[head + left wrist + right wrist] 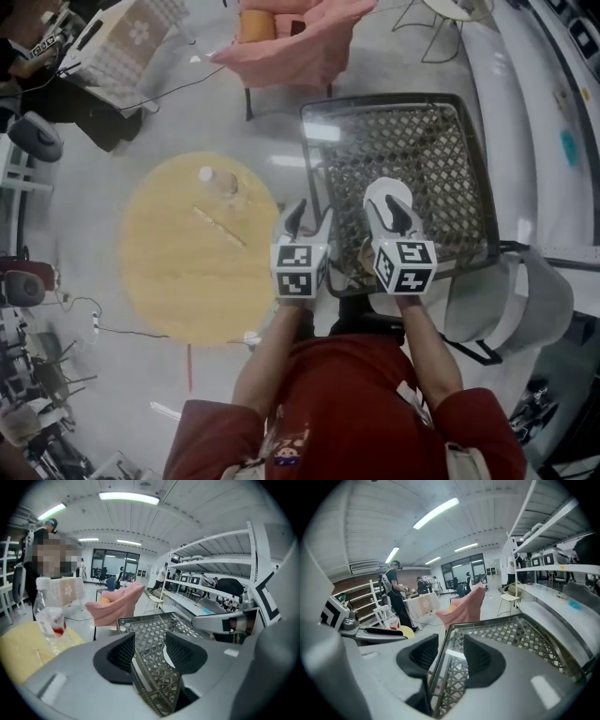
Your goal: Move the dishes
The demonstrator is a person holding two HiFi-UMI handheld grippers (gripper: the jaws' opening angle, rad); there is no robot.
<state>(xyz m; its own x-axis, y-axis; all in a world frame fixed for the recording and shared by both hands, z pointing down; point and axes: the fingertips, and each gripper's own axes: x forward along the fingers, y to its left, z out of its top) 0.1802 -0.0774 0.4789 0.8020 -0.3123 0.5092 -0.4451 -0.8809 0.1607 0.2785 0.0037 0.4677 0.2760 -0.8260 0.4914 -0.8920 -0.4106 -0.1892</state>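
Observation:
A dark wire-mesh dish basket [441, 141] fills the centre right of the head view. My left gripper [310, 218] is at the basket's near left corner, jaws apart, and the mesh wall [152, 667] runs up between them. My right gripper [390, 217] hovers over the basket's near part, also open, with the basket's rim [440, 667] passing between its jaws. A white rounded dish [386, 192] lies under the right gripper's fingers; its edge [167, 656] shows through the mesh. I cannot tell if either jaw touches the wire.
A round yellow table [192, 248] stands left of the basket with a plastic bottle [217, 178] and a thin stick on it. A pink-draped chair [295, 42] is behind, a grey chair [525, 300] to the right. White shelving [220, 564] lines the right side. A person [393, 597] stands further back.

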